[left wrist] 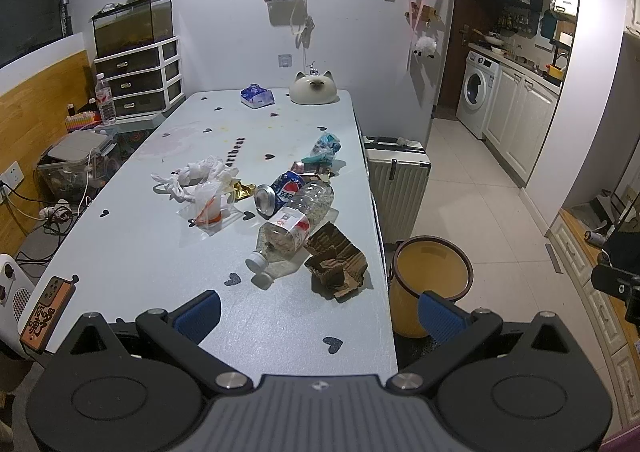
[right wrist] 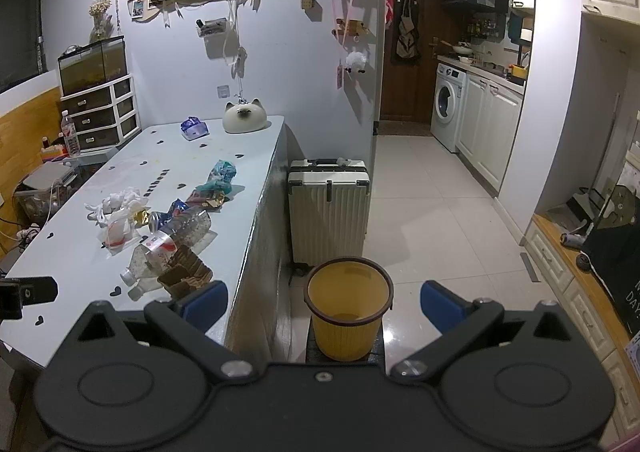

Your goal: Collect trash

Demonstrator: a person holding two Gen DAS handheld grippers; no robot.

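- Left wrist view: left gripper [left wrist: 318,312] low at the near edge of the pale blue surface [left wrist: 140,252], jaws wide apart, nothing between them.
- Nearest on that surface, toward the right edge: torn brown cardboard piece [left wrist: 336,264], crumpled and flattened.
- Touching its far-left side: clear plastic bottle with a red-and-white label [left wrist: 292,228], lying on its side, white cap pointing near-left.
- Just beyond the bottle: dented blue Pepsi can [left wrist: 278,191], on its side, open end facing near.
- Left of the can: clear plastic bag with orange contents [left wrist: 208,207], a gold foil wrapper [left wrist: 242,187], and crumpled white tissues [left wrist: 196,171] a little farther.
- Farther, toward the right edge: teal-and-white crumpled snack bag [left wrist: 326,147], with brown shiny wrappers [left wrist: 312,171] just near of it.
- At the far end, well apart from the litter: white cat-shaped ceramic ornament [left wrist: 312,87] and blue tissue pack [left wrist: 258,95].
- Right wrist view: right gripper [right wrist: 322,308] off the right side of the surface, above the floor, jaws wide apart and empty.
- Straight ahead between those jaws: yellow plastic bin with a dark rim [right wrist: 348,308], upright on the tiled floor, just beside the surface; inside looks empty.
- Beyond the bin: cream ribbed suitcase [right wrist: 328,207], upright against the side of the surface.
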